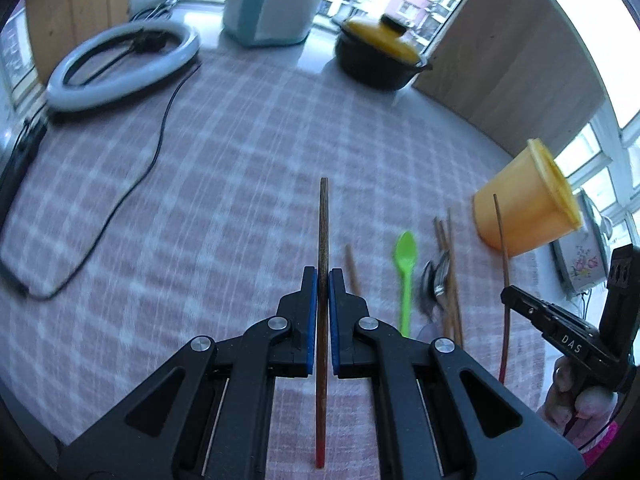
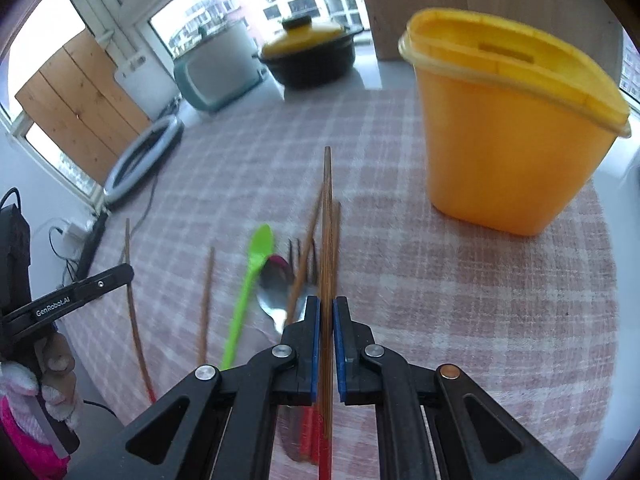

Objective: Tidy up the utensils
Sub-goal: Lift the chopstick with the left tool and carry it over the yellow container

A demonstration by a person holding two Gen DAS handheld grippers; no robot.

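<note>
My left gripper (image 1: pixel 323 276) is shut on a brown chopstick with a red end (image 1: pixel 323 220), held above the checked tablecloth. My right gripper (image 2: pixel 327 304) is shut on another such chopstick (image 2: pixel 327 208); in the left wrist view it shows at the right (image 1: pixel 508 292). Beneath and between the grippers, a green plastic spoon (image 2: pixel 248 284), a metal spoon (image 2: pixel 274 292), a fork (image 2: pixel 294 248) and loose chopsticks (image 2: pixel 207 304) lie on the cloth. An orange-yellow container (image 2: pixel 500 140) with an open top stands upright ahead and to the right of the right gripper.
A ring light (image 1: pixel 120 64) with its black cable (image 1: pixel 156 152) lies at the far left. A black pot with a yellow lid (image 1: pixel 380 56) and a white and teal appliance (image 1: pixel 272 4) stand at the back by the window. A wooden panel (image 1: pixel 500 64) stands behind the container.
</note>
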